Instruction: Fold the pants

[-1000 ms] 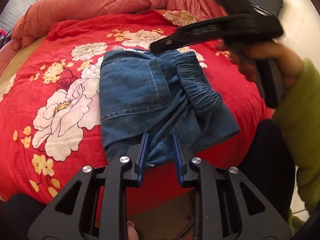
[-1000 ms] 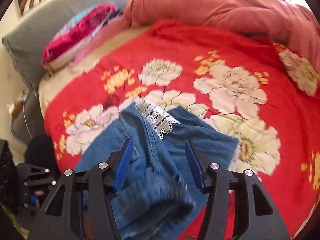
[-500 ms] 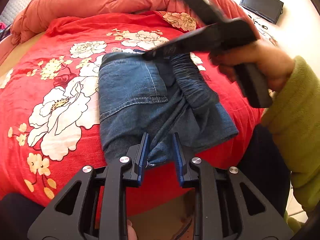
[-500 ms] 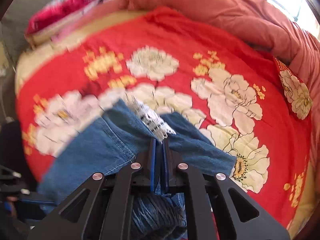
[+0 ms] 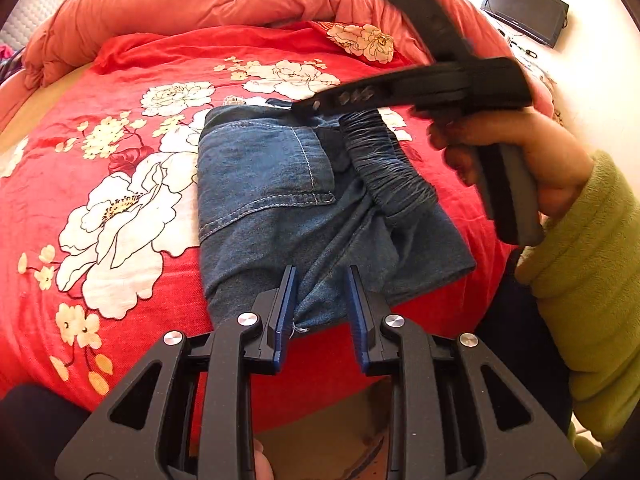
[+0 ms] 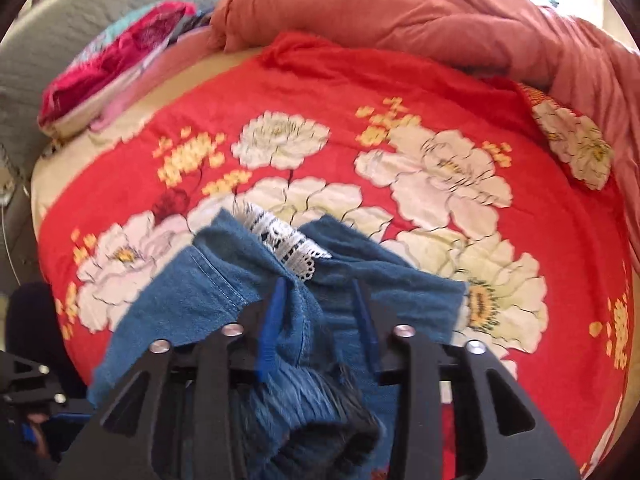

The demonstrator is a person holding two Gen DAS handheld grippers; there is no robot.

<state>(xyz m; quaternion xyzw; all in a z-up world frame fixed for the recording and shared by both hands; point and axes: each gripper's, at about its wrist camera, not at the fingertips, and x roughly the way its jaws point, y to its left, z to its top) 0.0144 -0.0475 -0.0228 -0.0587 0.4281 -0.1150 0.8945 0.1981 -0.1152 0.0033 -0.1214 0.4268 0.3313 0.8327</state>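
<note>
Left wrist view: folded denim pants (image 5: 304,208) on red floral blanket (image 5: 120,200), near its front edge; left gripper (image 5: 322,312) narrowly parted, bunched hem pinched between blue pads; right gripper (image 6: 320,320) over pants' far waistband end, jaws opening, cloth between, not clamped. Judged: final tidy; next, release hem, flatten. No containers visible.
</note>
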